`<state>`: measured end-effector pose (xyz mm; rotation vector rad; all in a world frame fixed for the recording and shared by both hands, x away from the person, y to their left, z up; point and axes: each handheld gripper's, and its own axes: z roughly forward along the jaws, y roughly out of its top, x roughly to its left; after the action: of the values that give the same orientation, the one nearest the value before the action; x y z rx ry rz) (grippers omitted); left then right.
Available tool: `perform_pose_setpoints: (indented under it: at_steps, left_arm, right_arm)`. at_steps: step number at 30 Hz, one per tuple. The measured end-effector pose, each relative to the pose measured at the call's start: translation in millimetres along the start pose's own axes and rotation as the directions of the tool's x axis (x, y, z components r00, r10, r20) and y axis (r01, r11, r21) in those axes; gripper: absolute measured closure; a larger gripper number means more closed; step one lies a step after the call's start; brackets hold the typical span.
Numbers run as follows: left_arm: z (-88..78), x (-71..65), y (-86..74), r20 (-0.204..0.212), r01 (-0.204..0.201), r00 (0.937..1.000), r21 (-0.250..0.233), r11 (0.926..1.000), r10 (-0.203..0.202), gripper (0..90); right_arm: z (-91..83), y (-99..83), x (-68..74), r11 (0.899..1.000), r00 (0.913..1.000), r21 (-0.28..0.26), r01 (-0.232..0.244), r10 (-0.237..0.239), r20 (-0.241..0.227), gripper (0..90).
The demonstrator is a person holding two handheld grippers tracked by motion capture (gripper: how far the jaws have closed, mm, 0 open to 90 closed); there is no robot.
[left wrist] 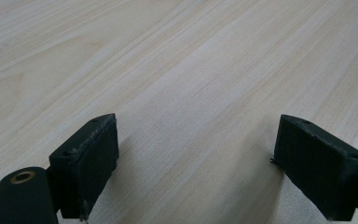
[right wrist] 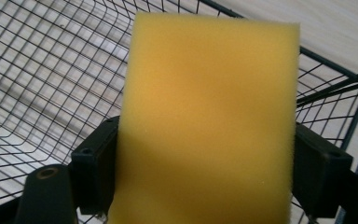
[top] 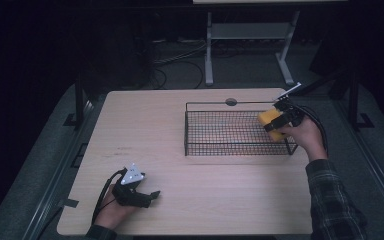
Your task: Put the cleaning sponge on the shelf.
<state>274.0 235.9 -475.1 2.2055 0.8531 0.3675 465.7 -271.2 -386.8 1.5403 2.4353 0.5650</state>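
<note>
Clamped on one yellow sponge (right wrist: 209, 121), my right claw (top: 279, 120) hangs over the right end of the single black wire basket (top: 230, 131), which sits on the far right part of the table (top: 180, 165). From its own camera I see both pads (right wrist: 95, 175) pressing the sponge's sides, the block standing up between them with the basket's mesh behind it. My left claw (top: 141, 194) rests low at the near left of the table, well apart from the basket; its jaws stand wide apart with nothing between them, just bare wood. I count two claws, one sponge, one basket.
</note>
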Motion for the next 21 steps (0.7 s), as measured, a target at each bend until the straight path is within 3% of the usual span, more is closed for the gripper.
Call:
perform_pose_setpoints:
  at_steps: [21]
  left_arm:
    - [-0.1,-0.1,0.0,0.0,0.0,1.0,0.0,1.0,0.0,13.0]
  right_arm:
    - [22.1,-6.3,3.7,0.999,0.9992,0.053,-0.007,0.009,-0.038,19.3]
